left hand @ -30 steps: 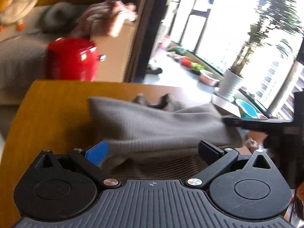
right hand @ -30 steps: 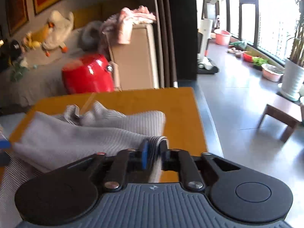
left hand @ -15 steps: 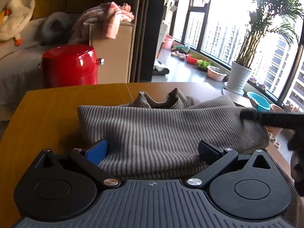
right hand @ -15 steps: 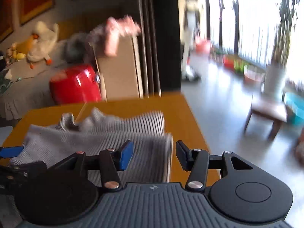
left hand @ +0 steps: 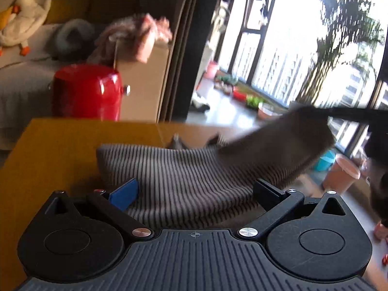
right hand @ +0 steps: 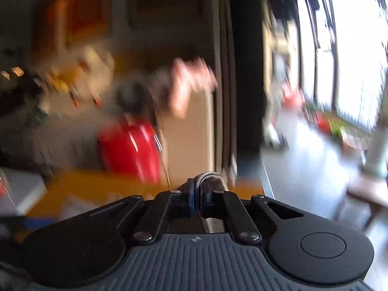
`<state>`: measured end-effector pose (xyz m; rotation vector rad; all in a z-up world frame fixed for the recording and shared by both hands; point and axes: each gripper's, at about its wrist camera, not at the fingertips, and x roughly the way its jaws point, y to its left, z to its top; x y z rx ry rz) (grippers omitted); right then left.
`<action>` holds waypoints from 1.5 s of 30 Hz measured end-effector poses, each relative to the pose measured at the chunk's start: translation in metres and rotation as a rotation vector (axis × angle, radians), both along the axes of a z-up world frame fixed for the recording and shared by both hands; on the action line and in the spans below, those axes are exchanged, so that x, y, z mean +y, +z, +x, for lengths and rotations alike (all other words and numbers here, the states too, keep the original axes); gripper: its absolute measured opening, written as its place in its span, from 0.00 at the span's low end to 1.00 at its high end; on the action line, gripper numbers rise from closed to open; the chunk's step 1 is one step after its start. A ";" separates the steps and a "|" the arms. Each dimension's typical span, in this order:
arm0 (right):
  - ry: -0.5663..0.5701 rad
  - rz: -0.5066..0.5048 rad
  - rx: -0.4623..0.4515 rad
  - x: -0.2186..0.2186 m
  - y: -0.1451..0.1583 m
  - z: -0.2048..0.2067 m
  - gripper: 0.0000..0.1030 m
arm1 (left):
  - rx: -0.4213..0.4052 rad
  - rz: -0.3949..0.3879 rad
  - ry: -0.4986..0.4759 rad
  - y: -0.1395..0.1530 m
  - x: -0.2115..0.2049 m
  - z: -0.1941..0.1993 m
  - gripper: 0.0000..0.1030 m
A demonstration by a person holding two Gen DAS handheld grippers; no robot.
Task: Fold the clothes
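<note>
Grey ribbed knit garment (left hand: 184, 177) lies on our yellow wooden tabletop (left hand: 60, 150), its right end lifted and blurred. Our left claw (left hand: 194, 191) is spread wide at the garment's near edge, gripping nothing. Our right claw (right hand: 197, 194) is pressed together, pinching a fold of the knit. At the far left, beyond the tabletop, stands a glossy red round bin (left hand: 87, 92).

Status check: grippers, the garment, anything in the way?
Left gripper open over striped garment. Right gripper shut on its lifted edge. Table shows no obstruction.
</note>
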<state>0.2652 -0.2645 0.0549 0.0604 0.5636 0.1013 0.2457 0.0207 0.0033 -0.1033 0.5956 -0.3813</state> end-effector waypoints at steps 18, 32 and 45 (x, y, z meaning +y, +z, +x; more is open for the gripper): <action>0.037 0.190 0.038 0.017 -0.065 -0.040 0.67 | 0.060 0.036 -0.013 -0.024 0.016 -0.008 1.00; 0.049 0.139 0.042 0.014 -0.059 -0.080 0.80 | 0.096 0.076 0.036 -0.027 0.032 -0.047 1.00; 0.006 0.241 0.109 0.000 -0.067 -0.069 1.00 | -0.071 -0.069 -0.012 0.006 0.016 -0.064 1.00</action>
